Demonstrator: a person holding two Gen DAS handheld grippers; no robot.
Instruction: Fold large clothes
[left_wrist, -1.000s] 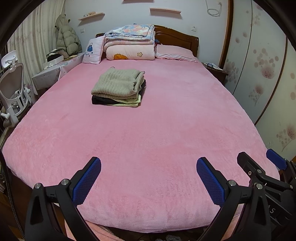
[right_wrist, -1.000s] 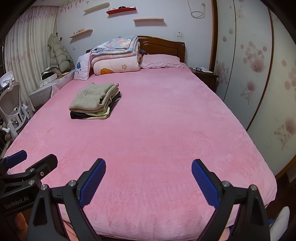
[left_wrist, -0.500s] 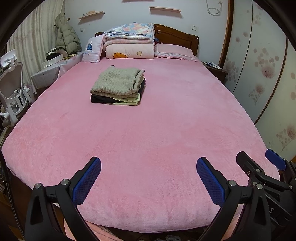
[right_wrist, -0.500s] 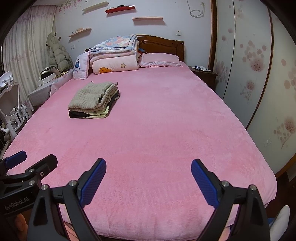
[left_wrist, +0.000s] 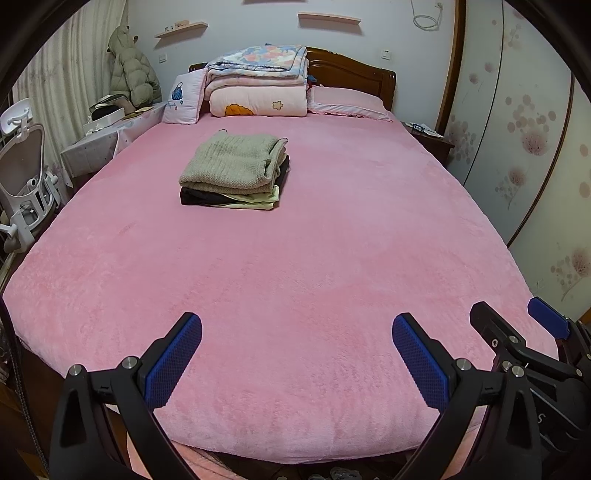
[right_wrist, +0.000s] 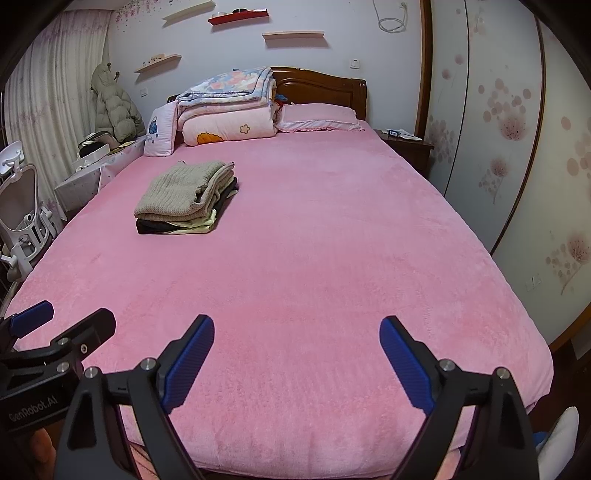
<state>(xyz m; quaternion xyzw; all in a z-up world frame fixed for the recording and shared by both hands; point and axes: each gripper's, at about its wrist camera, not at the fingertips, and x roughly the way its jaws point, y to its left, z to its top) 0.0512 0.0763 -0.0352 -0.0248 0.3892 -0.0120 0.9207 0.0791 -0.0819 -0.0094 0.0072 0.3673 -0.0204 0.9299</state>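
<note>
A stack of folded clothes (left_wrist: 232, 171), with a grey-green knit on top and black and pale yellow pieces under it, lies on the pink bed (left_wrist: 314, 266) towards the far left; it also shows in the right wrist view (right_wrist: 184, 197). My left gripper (left_wrist: 295, 343) is open and empty over the foot of the bed. My right gripper (right_wrist: 297, 343) is open and empty beside it, to its right. Each gripper shows in the other's view: the right one (left_wrist: 517, 332) and the left one (right_wrist: 62, 325).
Folded quilts (left_wrist: 258, 85) and pillows (left_wrist: 347, 105) lie at the wooden headboard (left_wrist: 351, 70). A white chair (left_wrist: 26, 177) and a cluttered side table (left_wrist: 107, 136) stand left of the bed. A nightstand (left_wrist: 428, 138) and wardrobe doors (left_wrist: 524, 140) are on the right.
Both views have tilted slightly downward, so the bed and the stack sit a little lower in frame. The jaws of both grippers stay open and nothing was taken hold of.
</note>
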